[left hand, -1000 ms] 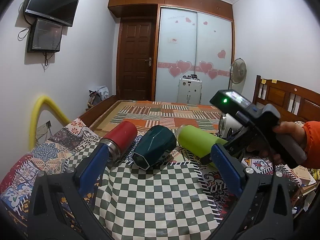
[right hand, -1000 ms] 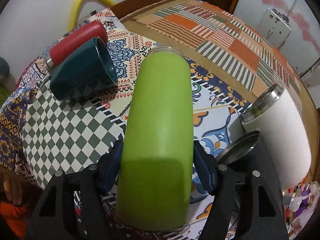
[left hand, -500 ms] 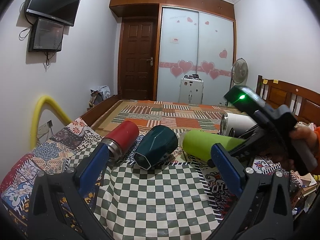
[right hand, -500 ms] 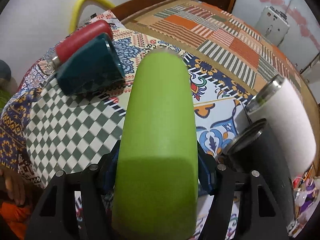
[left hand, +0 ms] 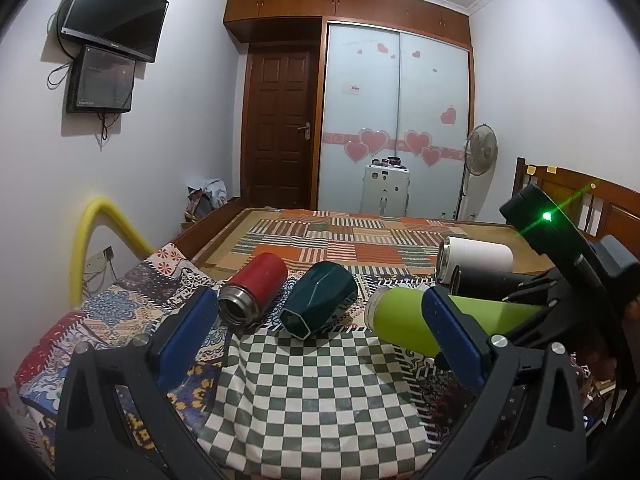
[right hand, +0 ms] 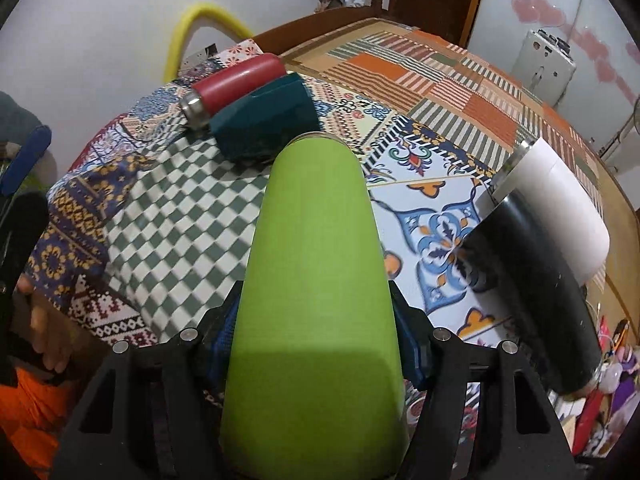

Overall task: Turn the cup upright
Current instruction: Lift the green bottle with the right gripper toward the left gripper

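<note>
A lime green cup lies along my right gripper's fingers, its metal rim pointing away toward the bed. My right gripper is shut on the green cup near its base and holds it lifted off the cloth, roughly level. In the left wrist view the green cup shows at the right, held by the right gripper. My left gripper is open and empty above the checkered cloth, apart from all the cups.
A red cup, a dark teal cup, a white cup and a black cup lie on their sides on the patterned bedspread. A yellow foam-covered rail stands at the left bed edge.
My right gripper has lifted the green cup off the cloth and raised its rim end. The left gripper has stayed almost still.
</note>
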Demonstrator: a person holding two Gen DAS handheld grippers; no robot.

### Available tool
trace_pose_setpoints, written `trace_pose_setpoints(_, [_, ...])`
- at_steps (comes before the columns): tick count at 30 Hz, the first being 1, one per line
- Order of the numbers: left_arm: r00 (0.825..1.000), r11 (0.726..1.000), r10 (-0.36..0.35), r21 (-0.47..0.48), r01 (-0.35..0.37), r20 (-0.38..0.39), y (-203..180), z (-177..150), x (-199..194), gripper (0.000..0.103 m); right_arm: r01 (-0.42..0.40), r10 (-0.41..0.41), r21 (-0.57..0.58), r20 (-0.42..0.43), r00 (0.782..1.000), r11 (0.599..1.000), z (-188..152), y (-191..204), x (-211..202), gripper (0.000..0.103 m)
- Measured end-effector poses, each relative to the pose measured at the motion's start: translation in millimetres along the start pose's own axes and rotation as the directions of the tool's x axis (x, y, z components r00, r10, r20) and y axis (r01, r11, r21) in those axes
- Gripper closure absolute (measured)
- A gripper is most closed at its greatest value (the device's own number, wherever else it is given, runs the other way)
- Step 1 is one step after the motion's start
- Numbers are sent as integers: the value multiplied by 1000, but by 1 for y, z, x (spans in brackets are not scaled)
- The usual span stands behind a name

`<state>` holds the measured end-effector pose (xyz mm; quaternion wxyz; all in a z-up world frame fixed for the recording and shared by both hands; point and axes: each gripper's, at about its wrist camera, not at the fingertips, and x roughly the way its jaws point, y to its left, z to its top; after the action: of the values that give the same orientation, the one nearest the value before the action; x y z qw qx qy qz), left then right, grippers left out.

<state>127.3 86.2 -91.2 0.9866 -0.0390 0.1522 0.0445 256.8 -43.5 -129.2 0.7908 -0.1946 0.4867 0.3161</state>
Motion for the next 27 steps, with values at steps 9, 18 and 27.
trace_pose_setpoints(9, [999,1000,6,16,-5,-36,-3,-9,-7,0,24,-24,-2,38,999,1000,-19,22,7,41])
trace_pose_setpoints(18, [995,999,24,24,-22,-97,-3,-18,8,0,21,-21,-2,43,999,1000,-24,24,19,41])
trace_pose_setpoints(27, [989,999,4,38,1,-148,-16,-8,18,0,-19,17,11,127,992,1000,-33,15,0,41])
